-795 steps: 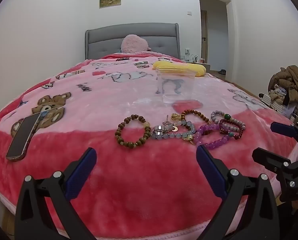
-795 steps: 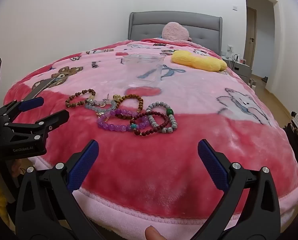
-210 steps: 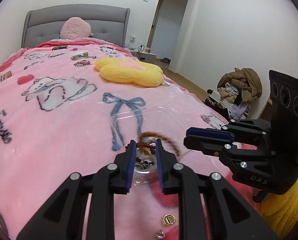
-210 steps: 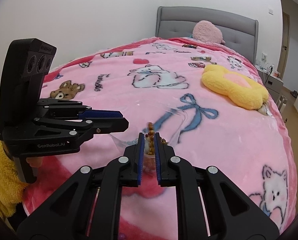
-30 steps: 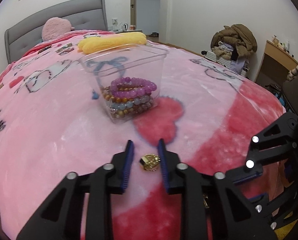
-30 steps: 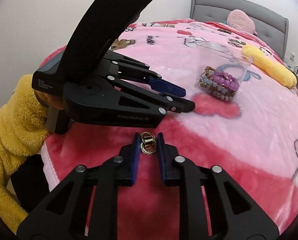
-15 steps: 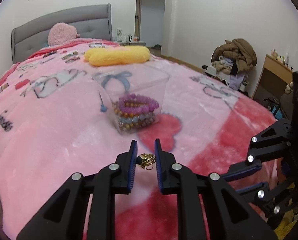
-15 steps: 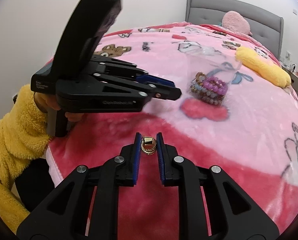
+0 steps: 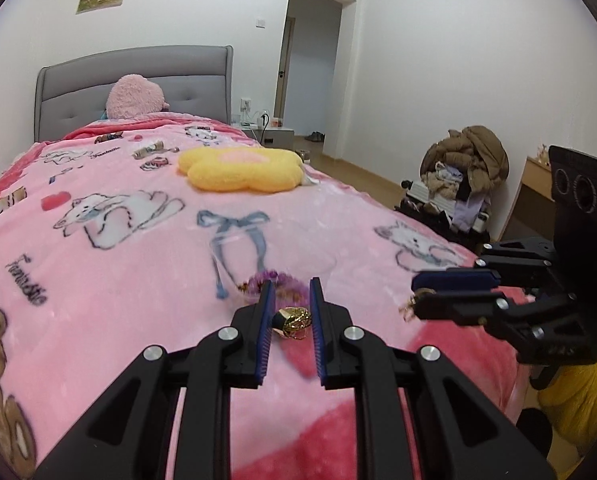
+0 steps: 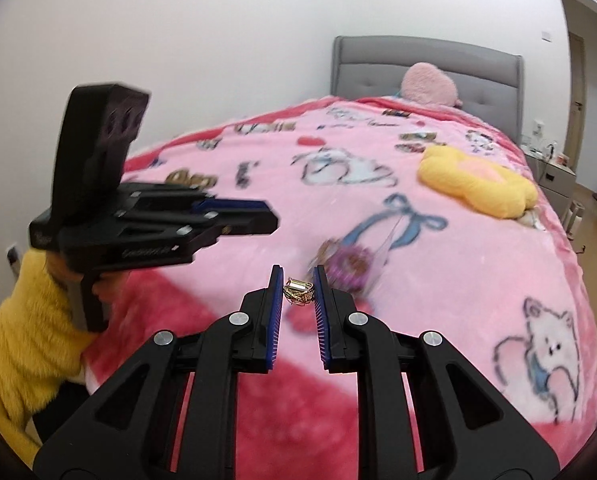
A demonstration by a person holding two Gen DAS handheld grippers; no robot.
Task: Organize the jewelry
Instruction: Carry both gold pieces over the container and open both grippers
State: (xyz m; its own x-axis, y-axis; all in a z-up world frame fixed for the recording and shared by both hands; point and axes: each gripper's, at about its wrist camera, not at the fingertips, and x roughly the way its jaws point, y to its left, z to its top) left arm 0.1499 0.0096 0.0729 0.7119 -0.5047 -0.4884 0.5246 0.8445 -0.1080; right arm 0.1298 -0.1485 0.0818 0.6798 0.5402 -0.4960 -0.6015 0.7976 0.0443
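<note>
My left gripper (image 9: pixel 291 302) is shut on a small gold earring (image 9: pixel 293 319) and holds it above the pink blanket. My right gripper (image 10: pixel 298 286) is shut on a second gold earring (image 10: pixel 298 290), also lifted. The clear plastic container (image 10: pixel 372 260) with purple and brown bead bracelets (image 10: pixel 348 266) stands on the blanket just beyond both grippers; in the left wrist view the bracelets (image 9: pixel 282 282) show right behind my fingertips. The right gripper shows in the left wrist view (image 9: pixel 454 292), and the left gripper in the right wrist view (image 10: pixel 242 220).
A yellow flower cushion (image 9: pixel 240 170) lies farther up the bed, and a pink plush (image 9: pixel 136 96) rests against the grey headboard (image 9: pixel 78 92). A pile of clothes (image 9: pixel 466 172) sits on the floor to the right. The person's yellow sleeve (image 10: pixel 22 320) is at the bed's near edge.
Both grippers have risen from the blanket with their gold earrings and moved toward the container, which now sits just past the fingertips.
</note>
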